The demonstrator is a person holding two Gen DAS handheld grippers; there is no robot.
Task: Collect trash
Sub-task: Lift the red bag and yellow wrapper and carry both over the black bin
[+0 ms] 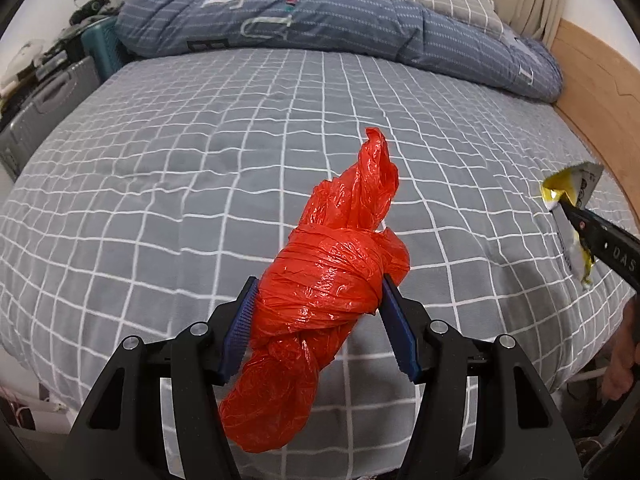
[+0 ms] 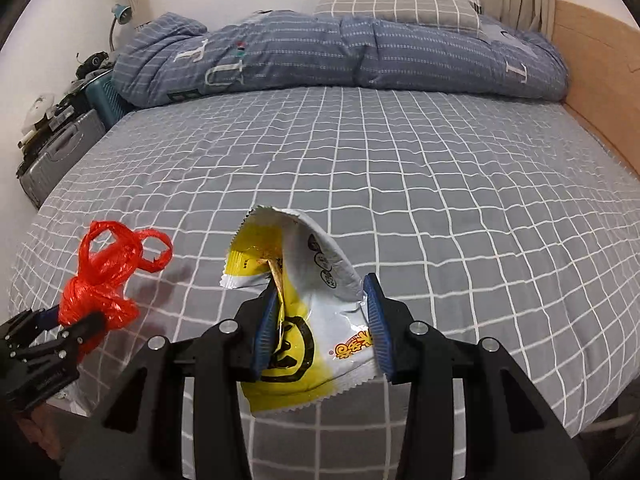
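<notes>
left wrist view: the left gripper [image 1: 316, 316] has its two blue-padded fingers [image 1: 240, 330] closed part-way against the sides of a knotted red plastic bag [image 1: 326, 288], which is held clear above the bed sheet [image 1: 160, 184]; the bag's twisted upper end points away from the camera and its lower end hangs down between the finger mounts. at the right edge of this view the right gripper [image 1: 560, 202] appears as a dark finger gripping a yellow-and-white snack wrapper [image 1: 572, 196], also over the sheet, near the wooden bed frame [image 1: 592, 80]. right wrist view: the right gripper [image 2: 320, 316] is narrowed onto the snack wrapper [image 2: 304, 312], its left pad pressing the yellow printed face and its right pad touching the white crinkled edge; the torn mouth of the wrapper gapes upward and forward. the left gripper [image 2: 64, 322] shows at lower left with the red plastic bag [image 2: 108, 276] between its fingers, the bag's loop handles standing upward. the two held items are well apart, red bag to the left, wrapper to the right. the bed sheet [image 2: 400, 160] is grey with a white grid; a folded blue quilt [image 2: 320, 52] lies across its far end with a checked pillow [image 2: 400, 4] behind it, and a grey case [image 2: 60, 148] stands beside the bed at left.
</notes>
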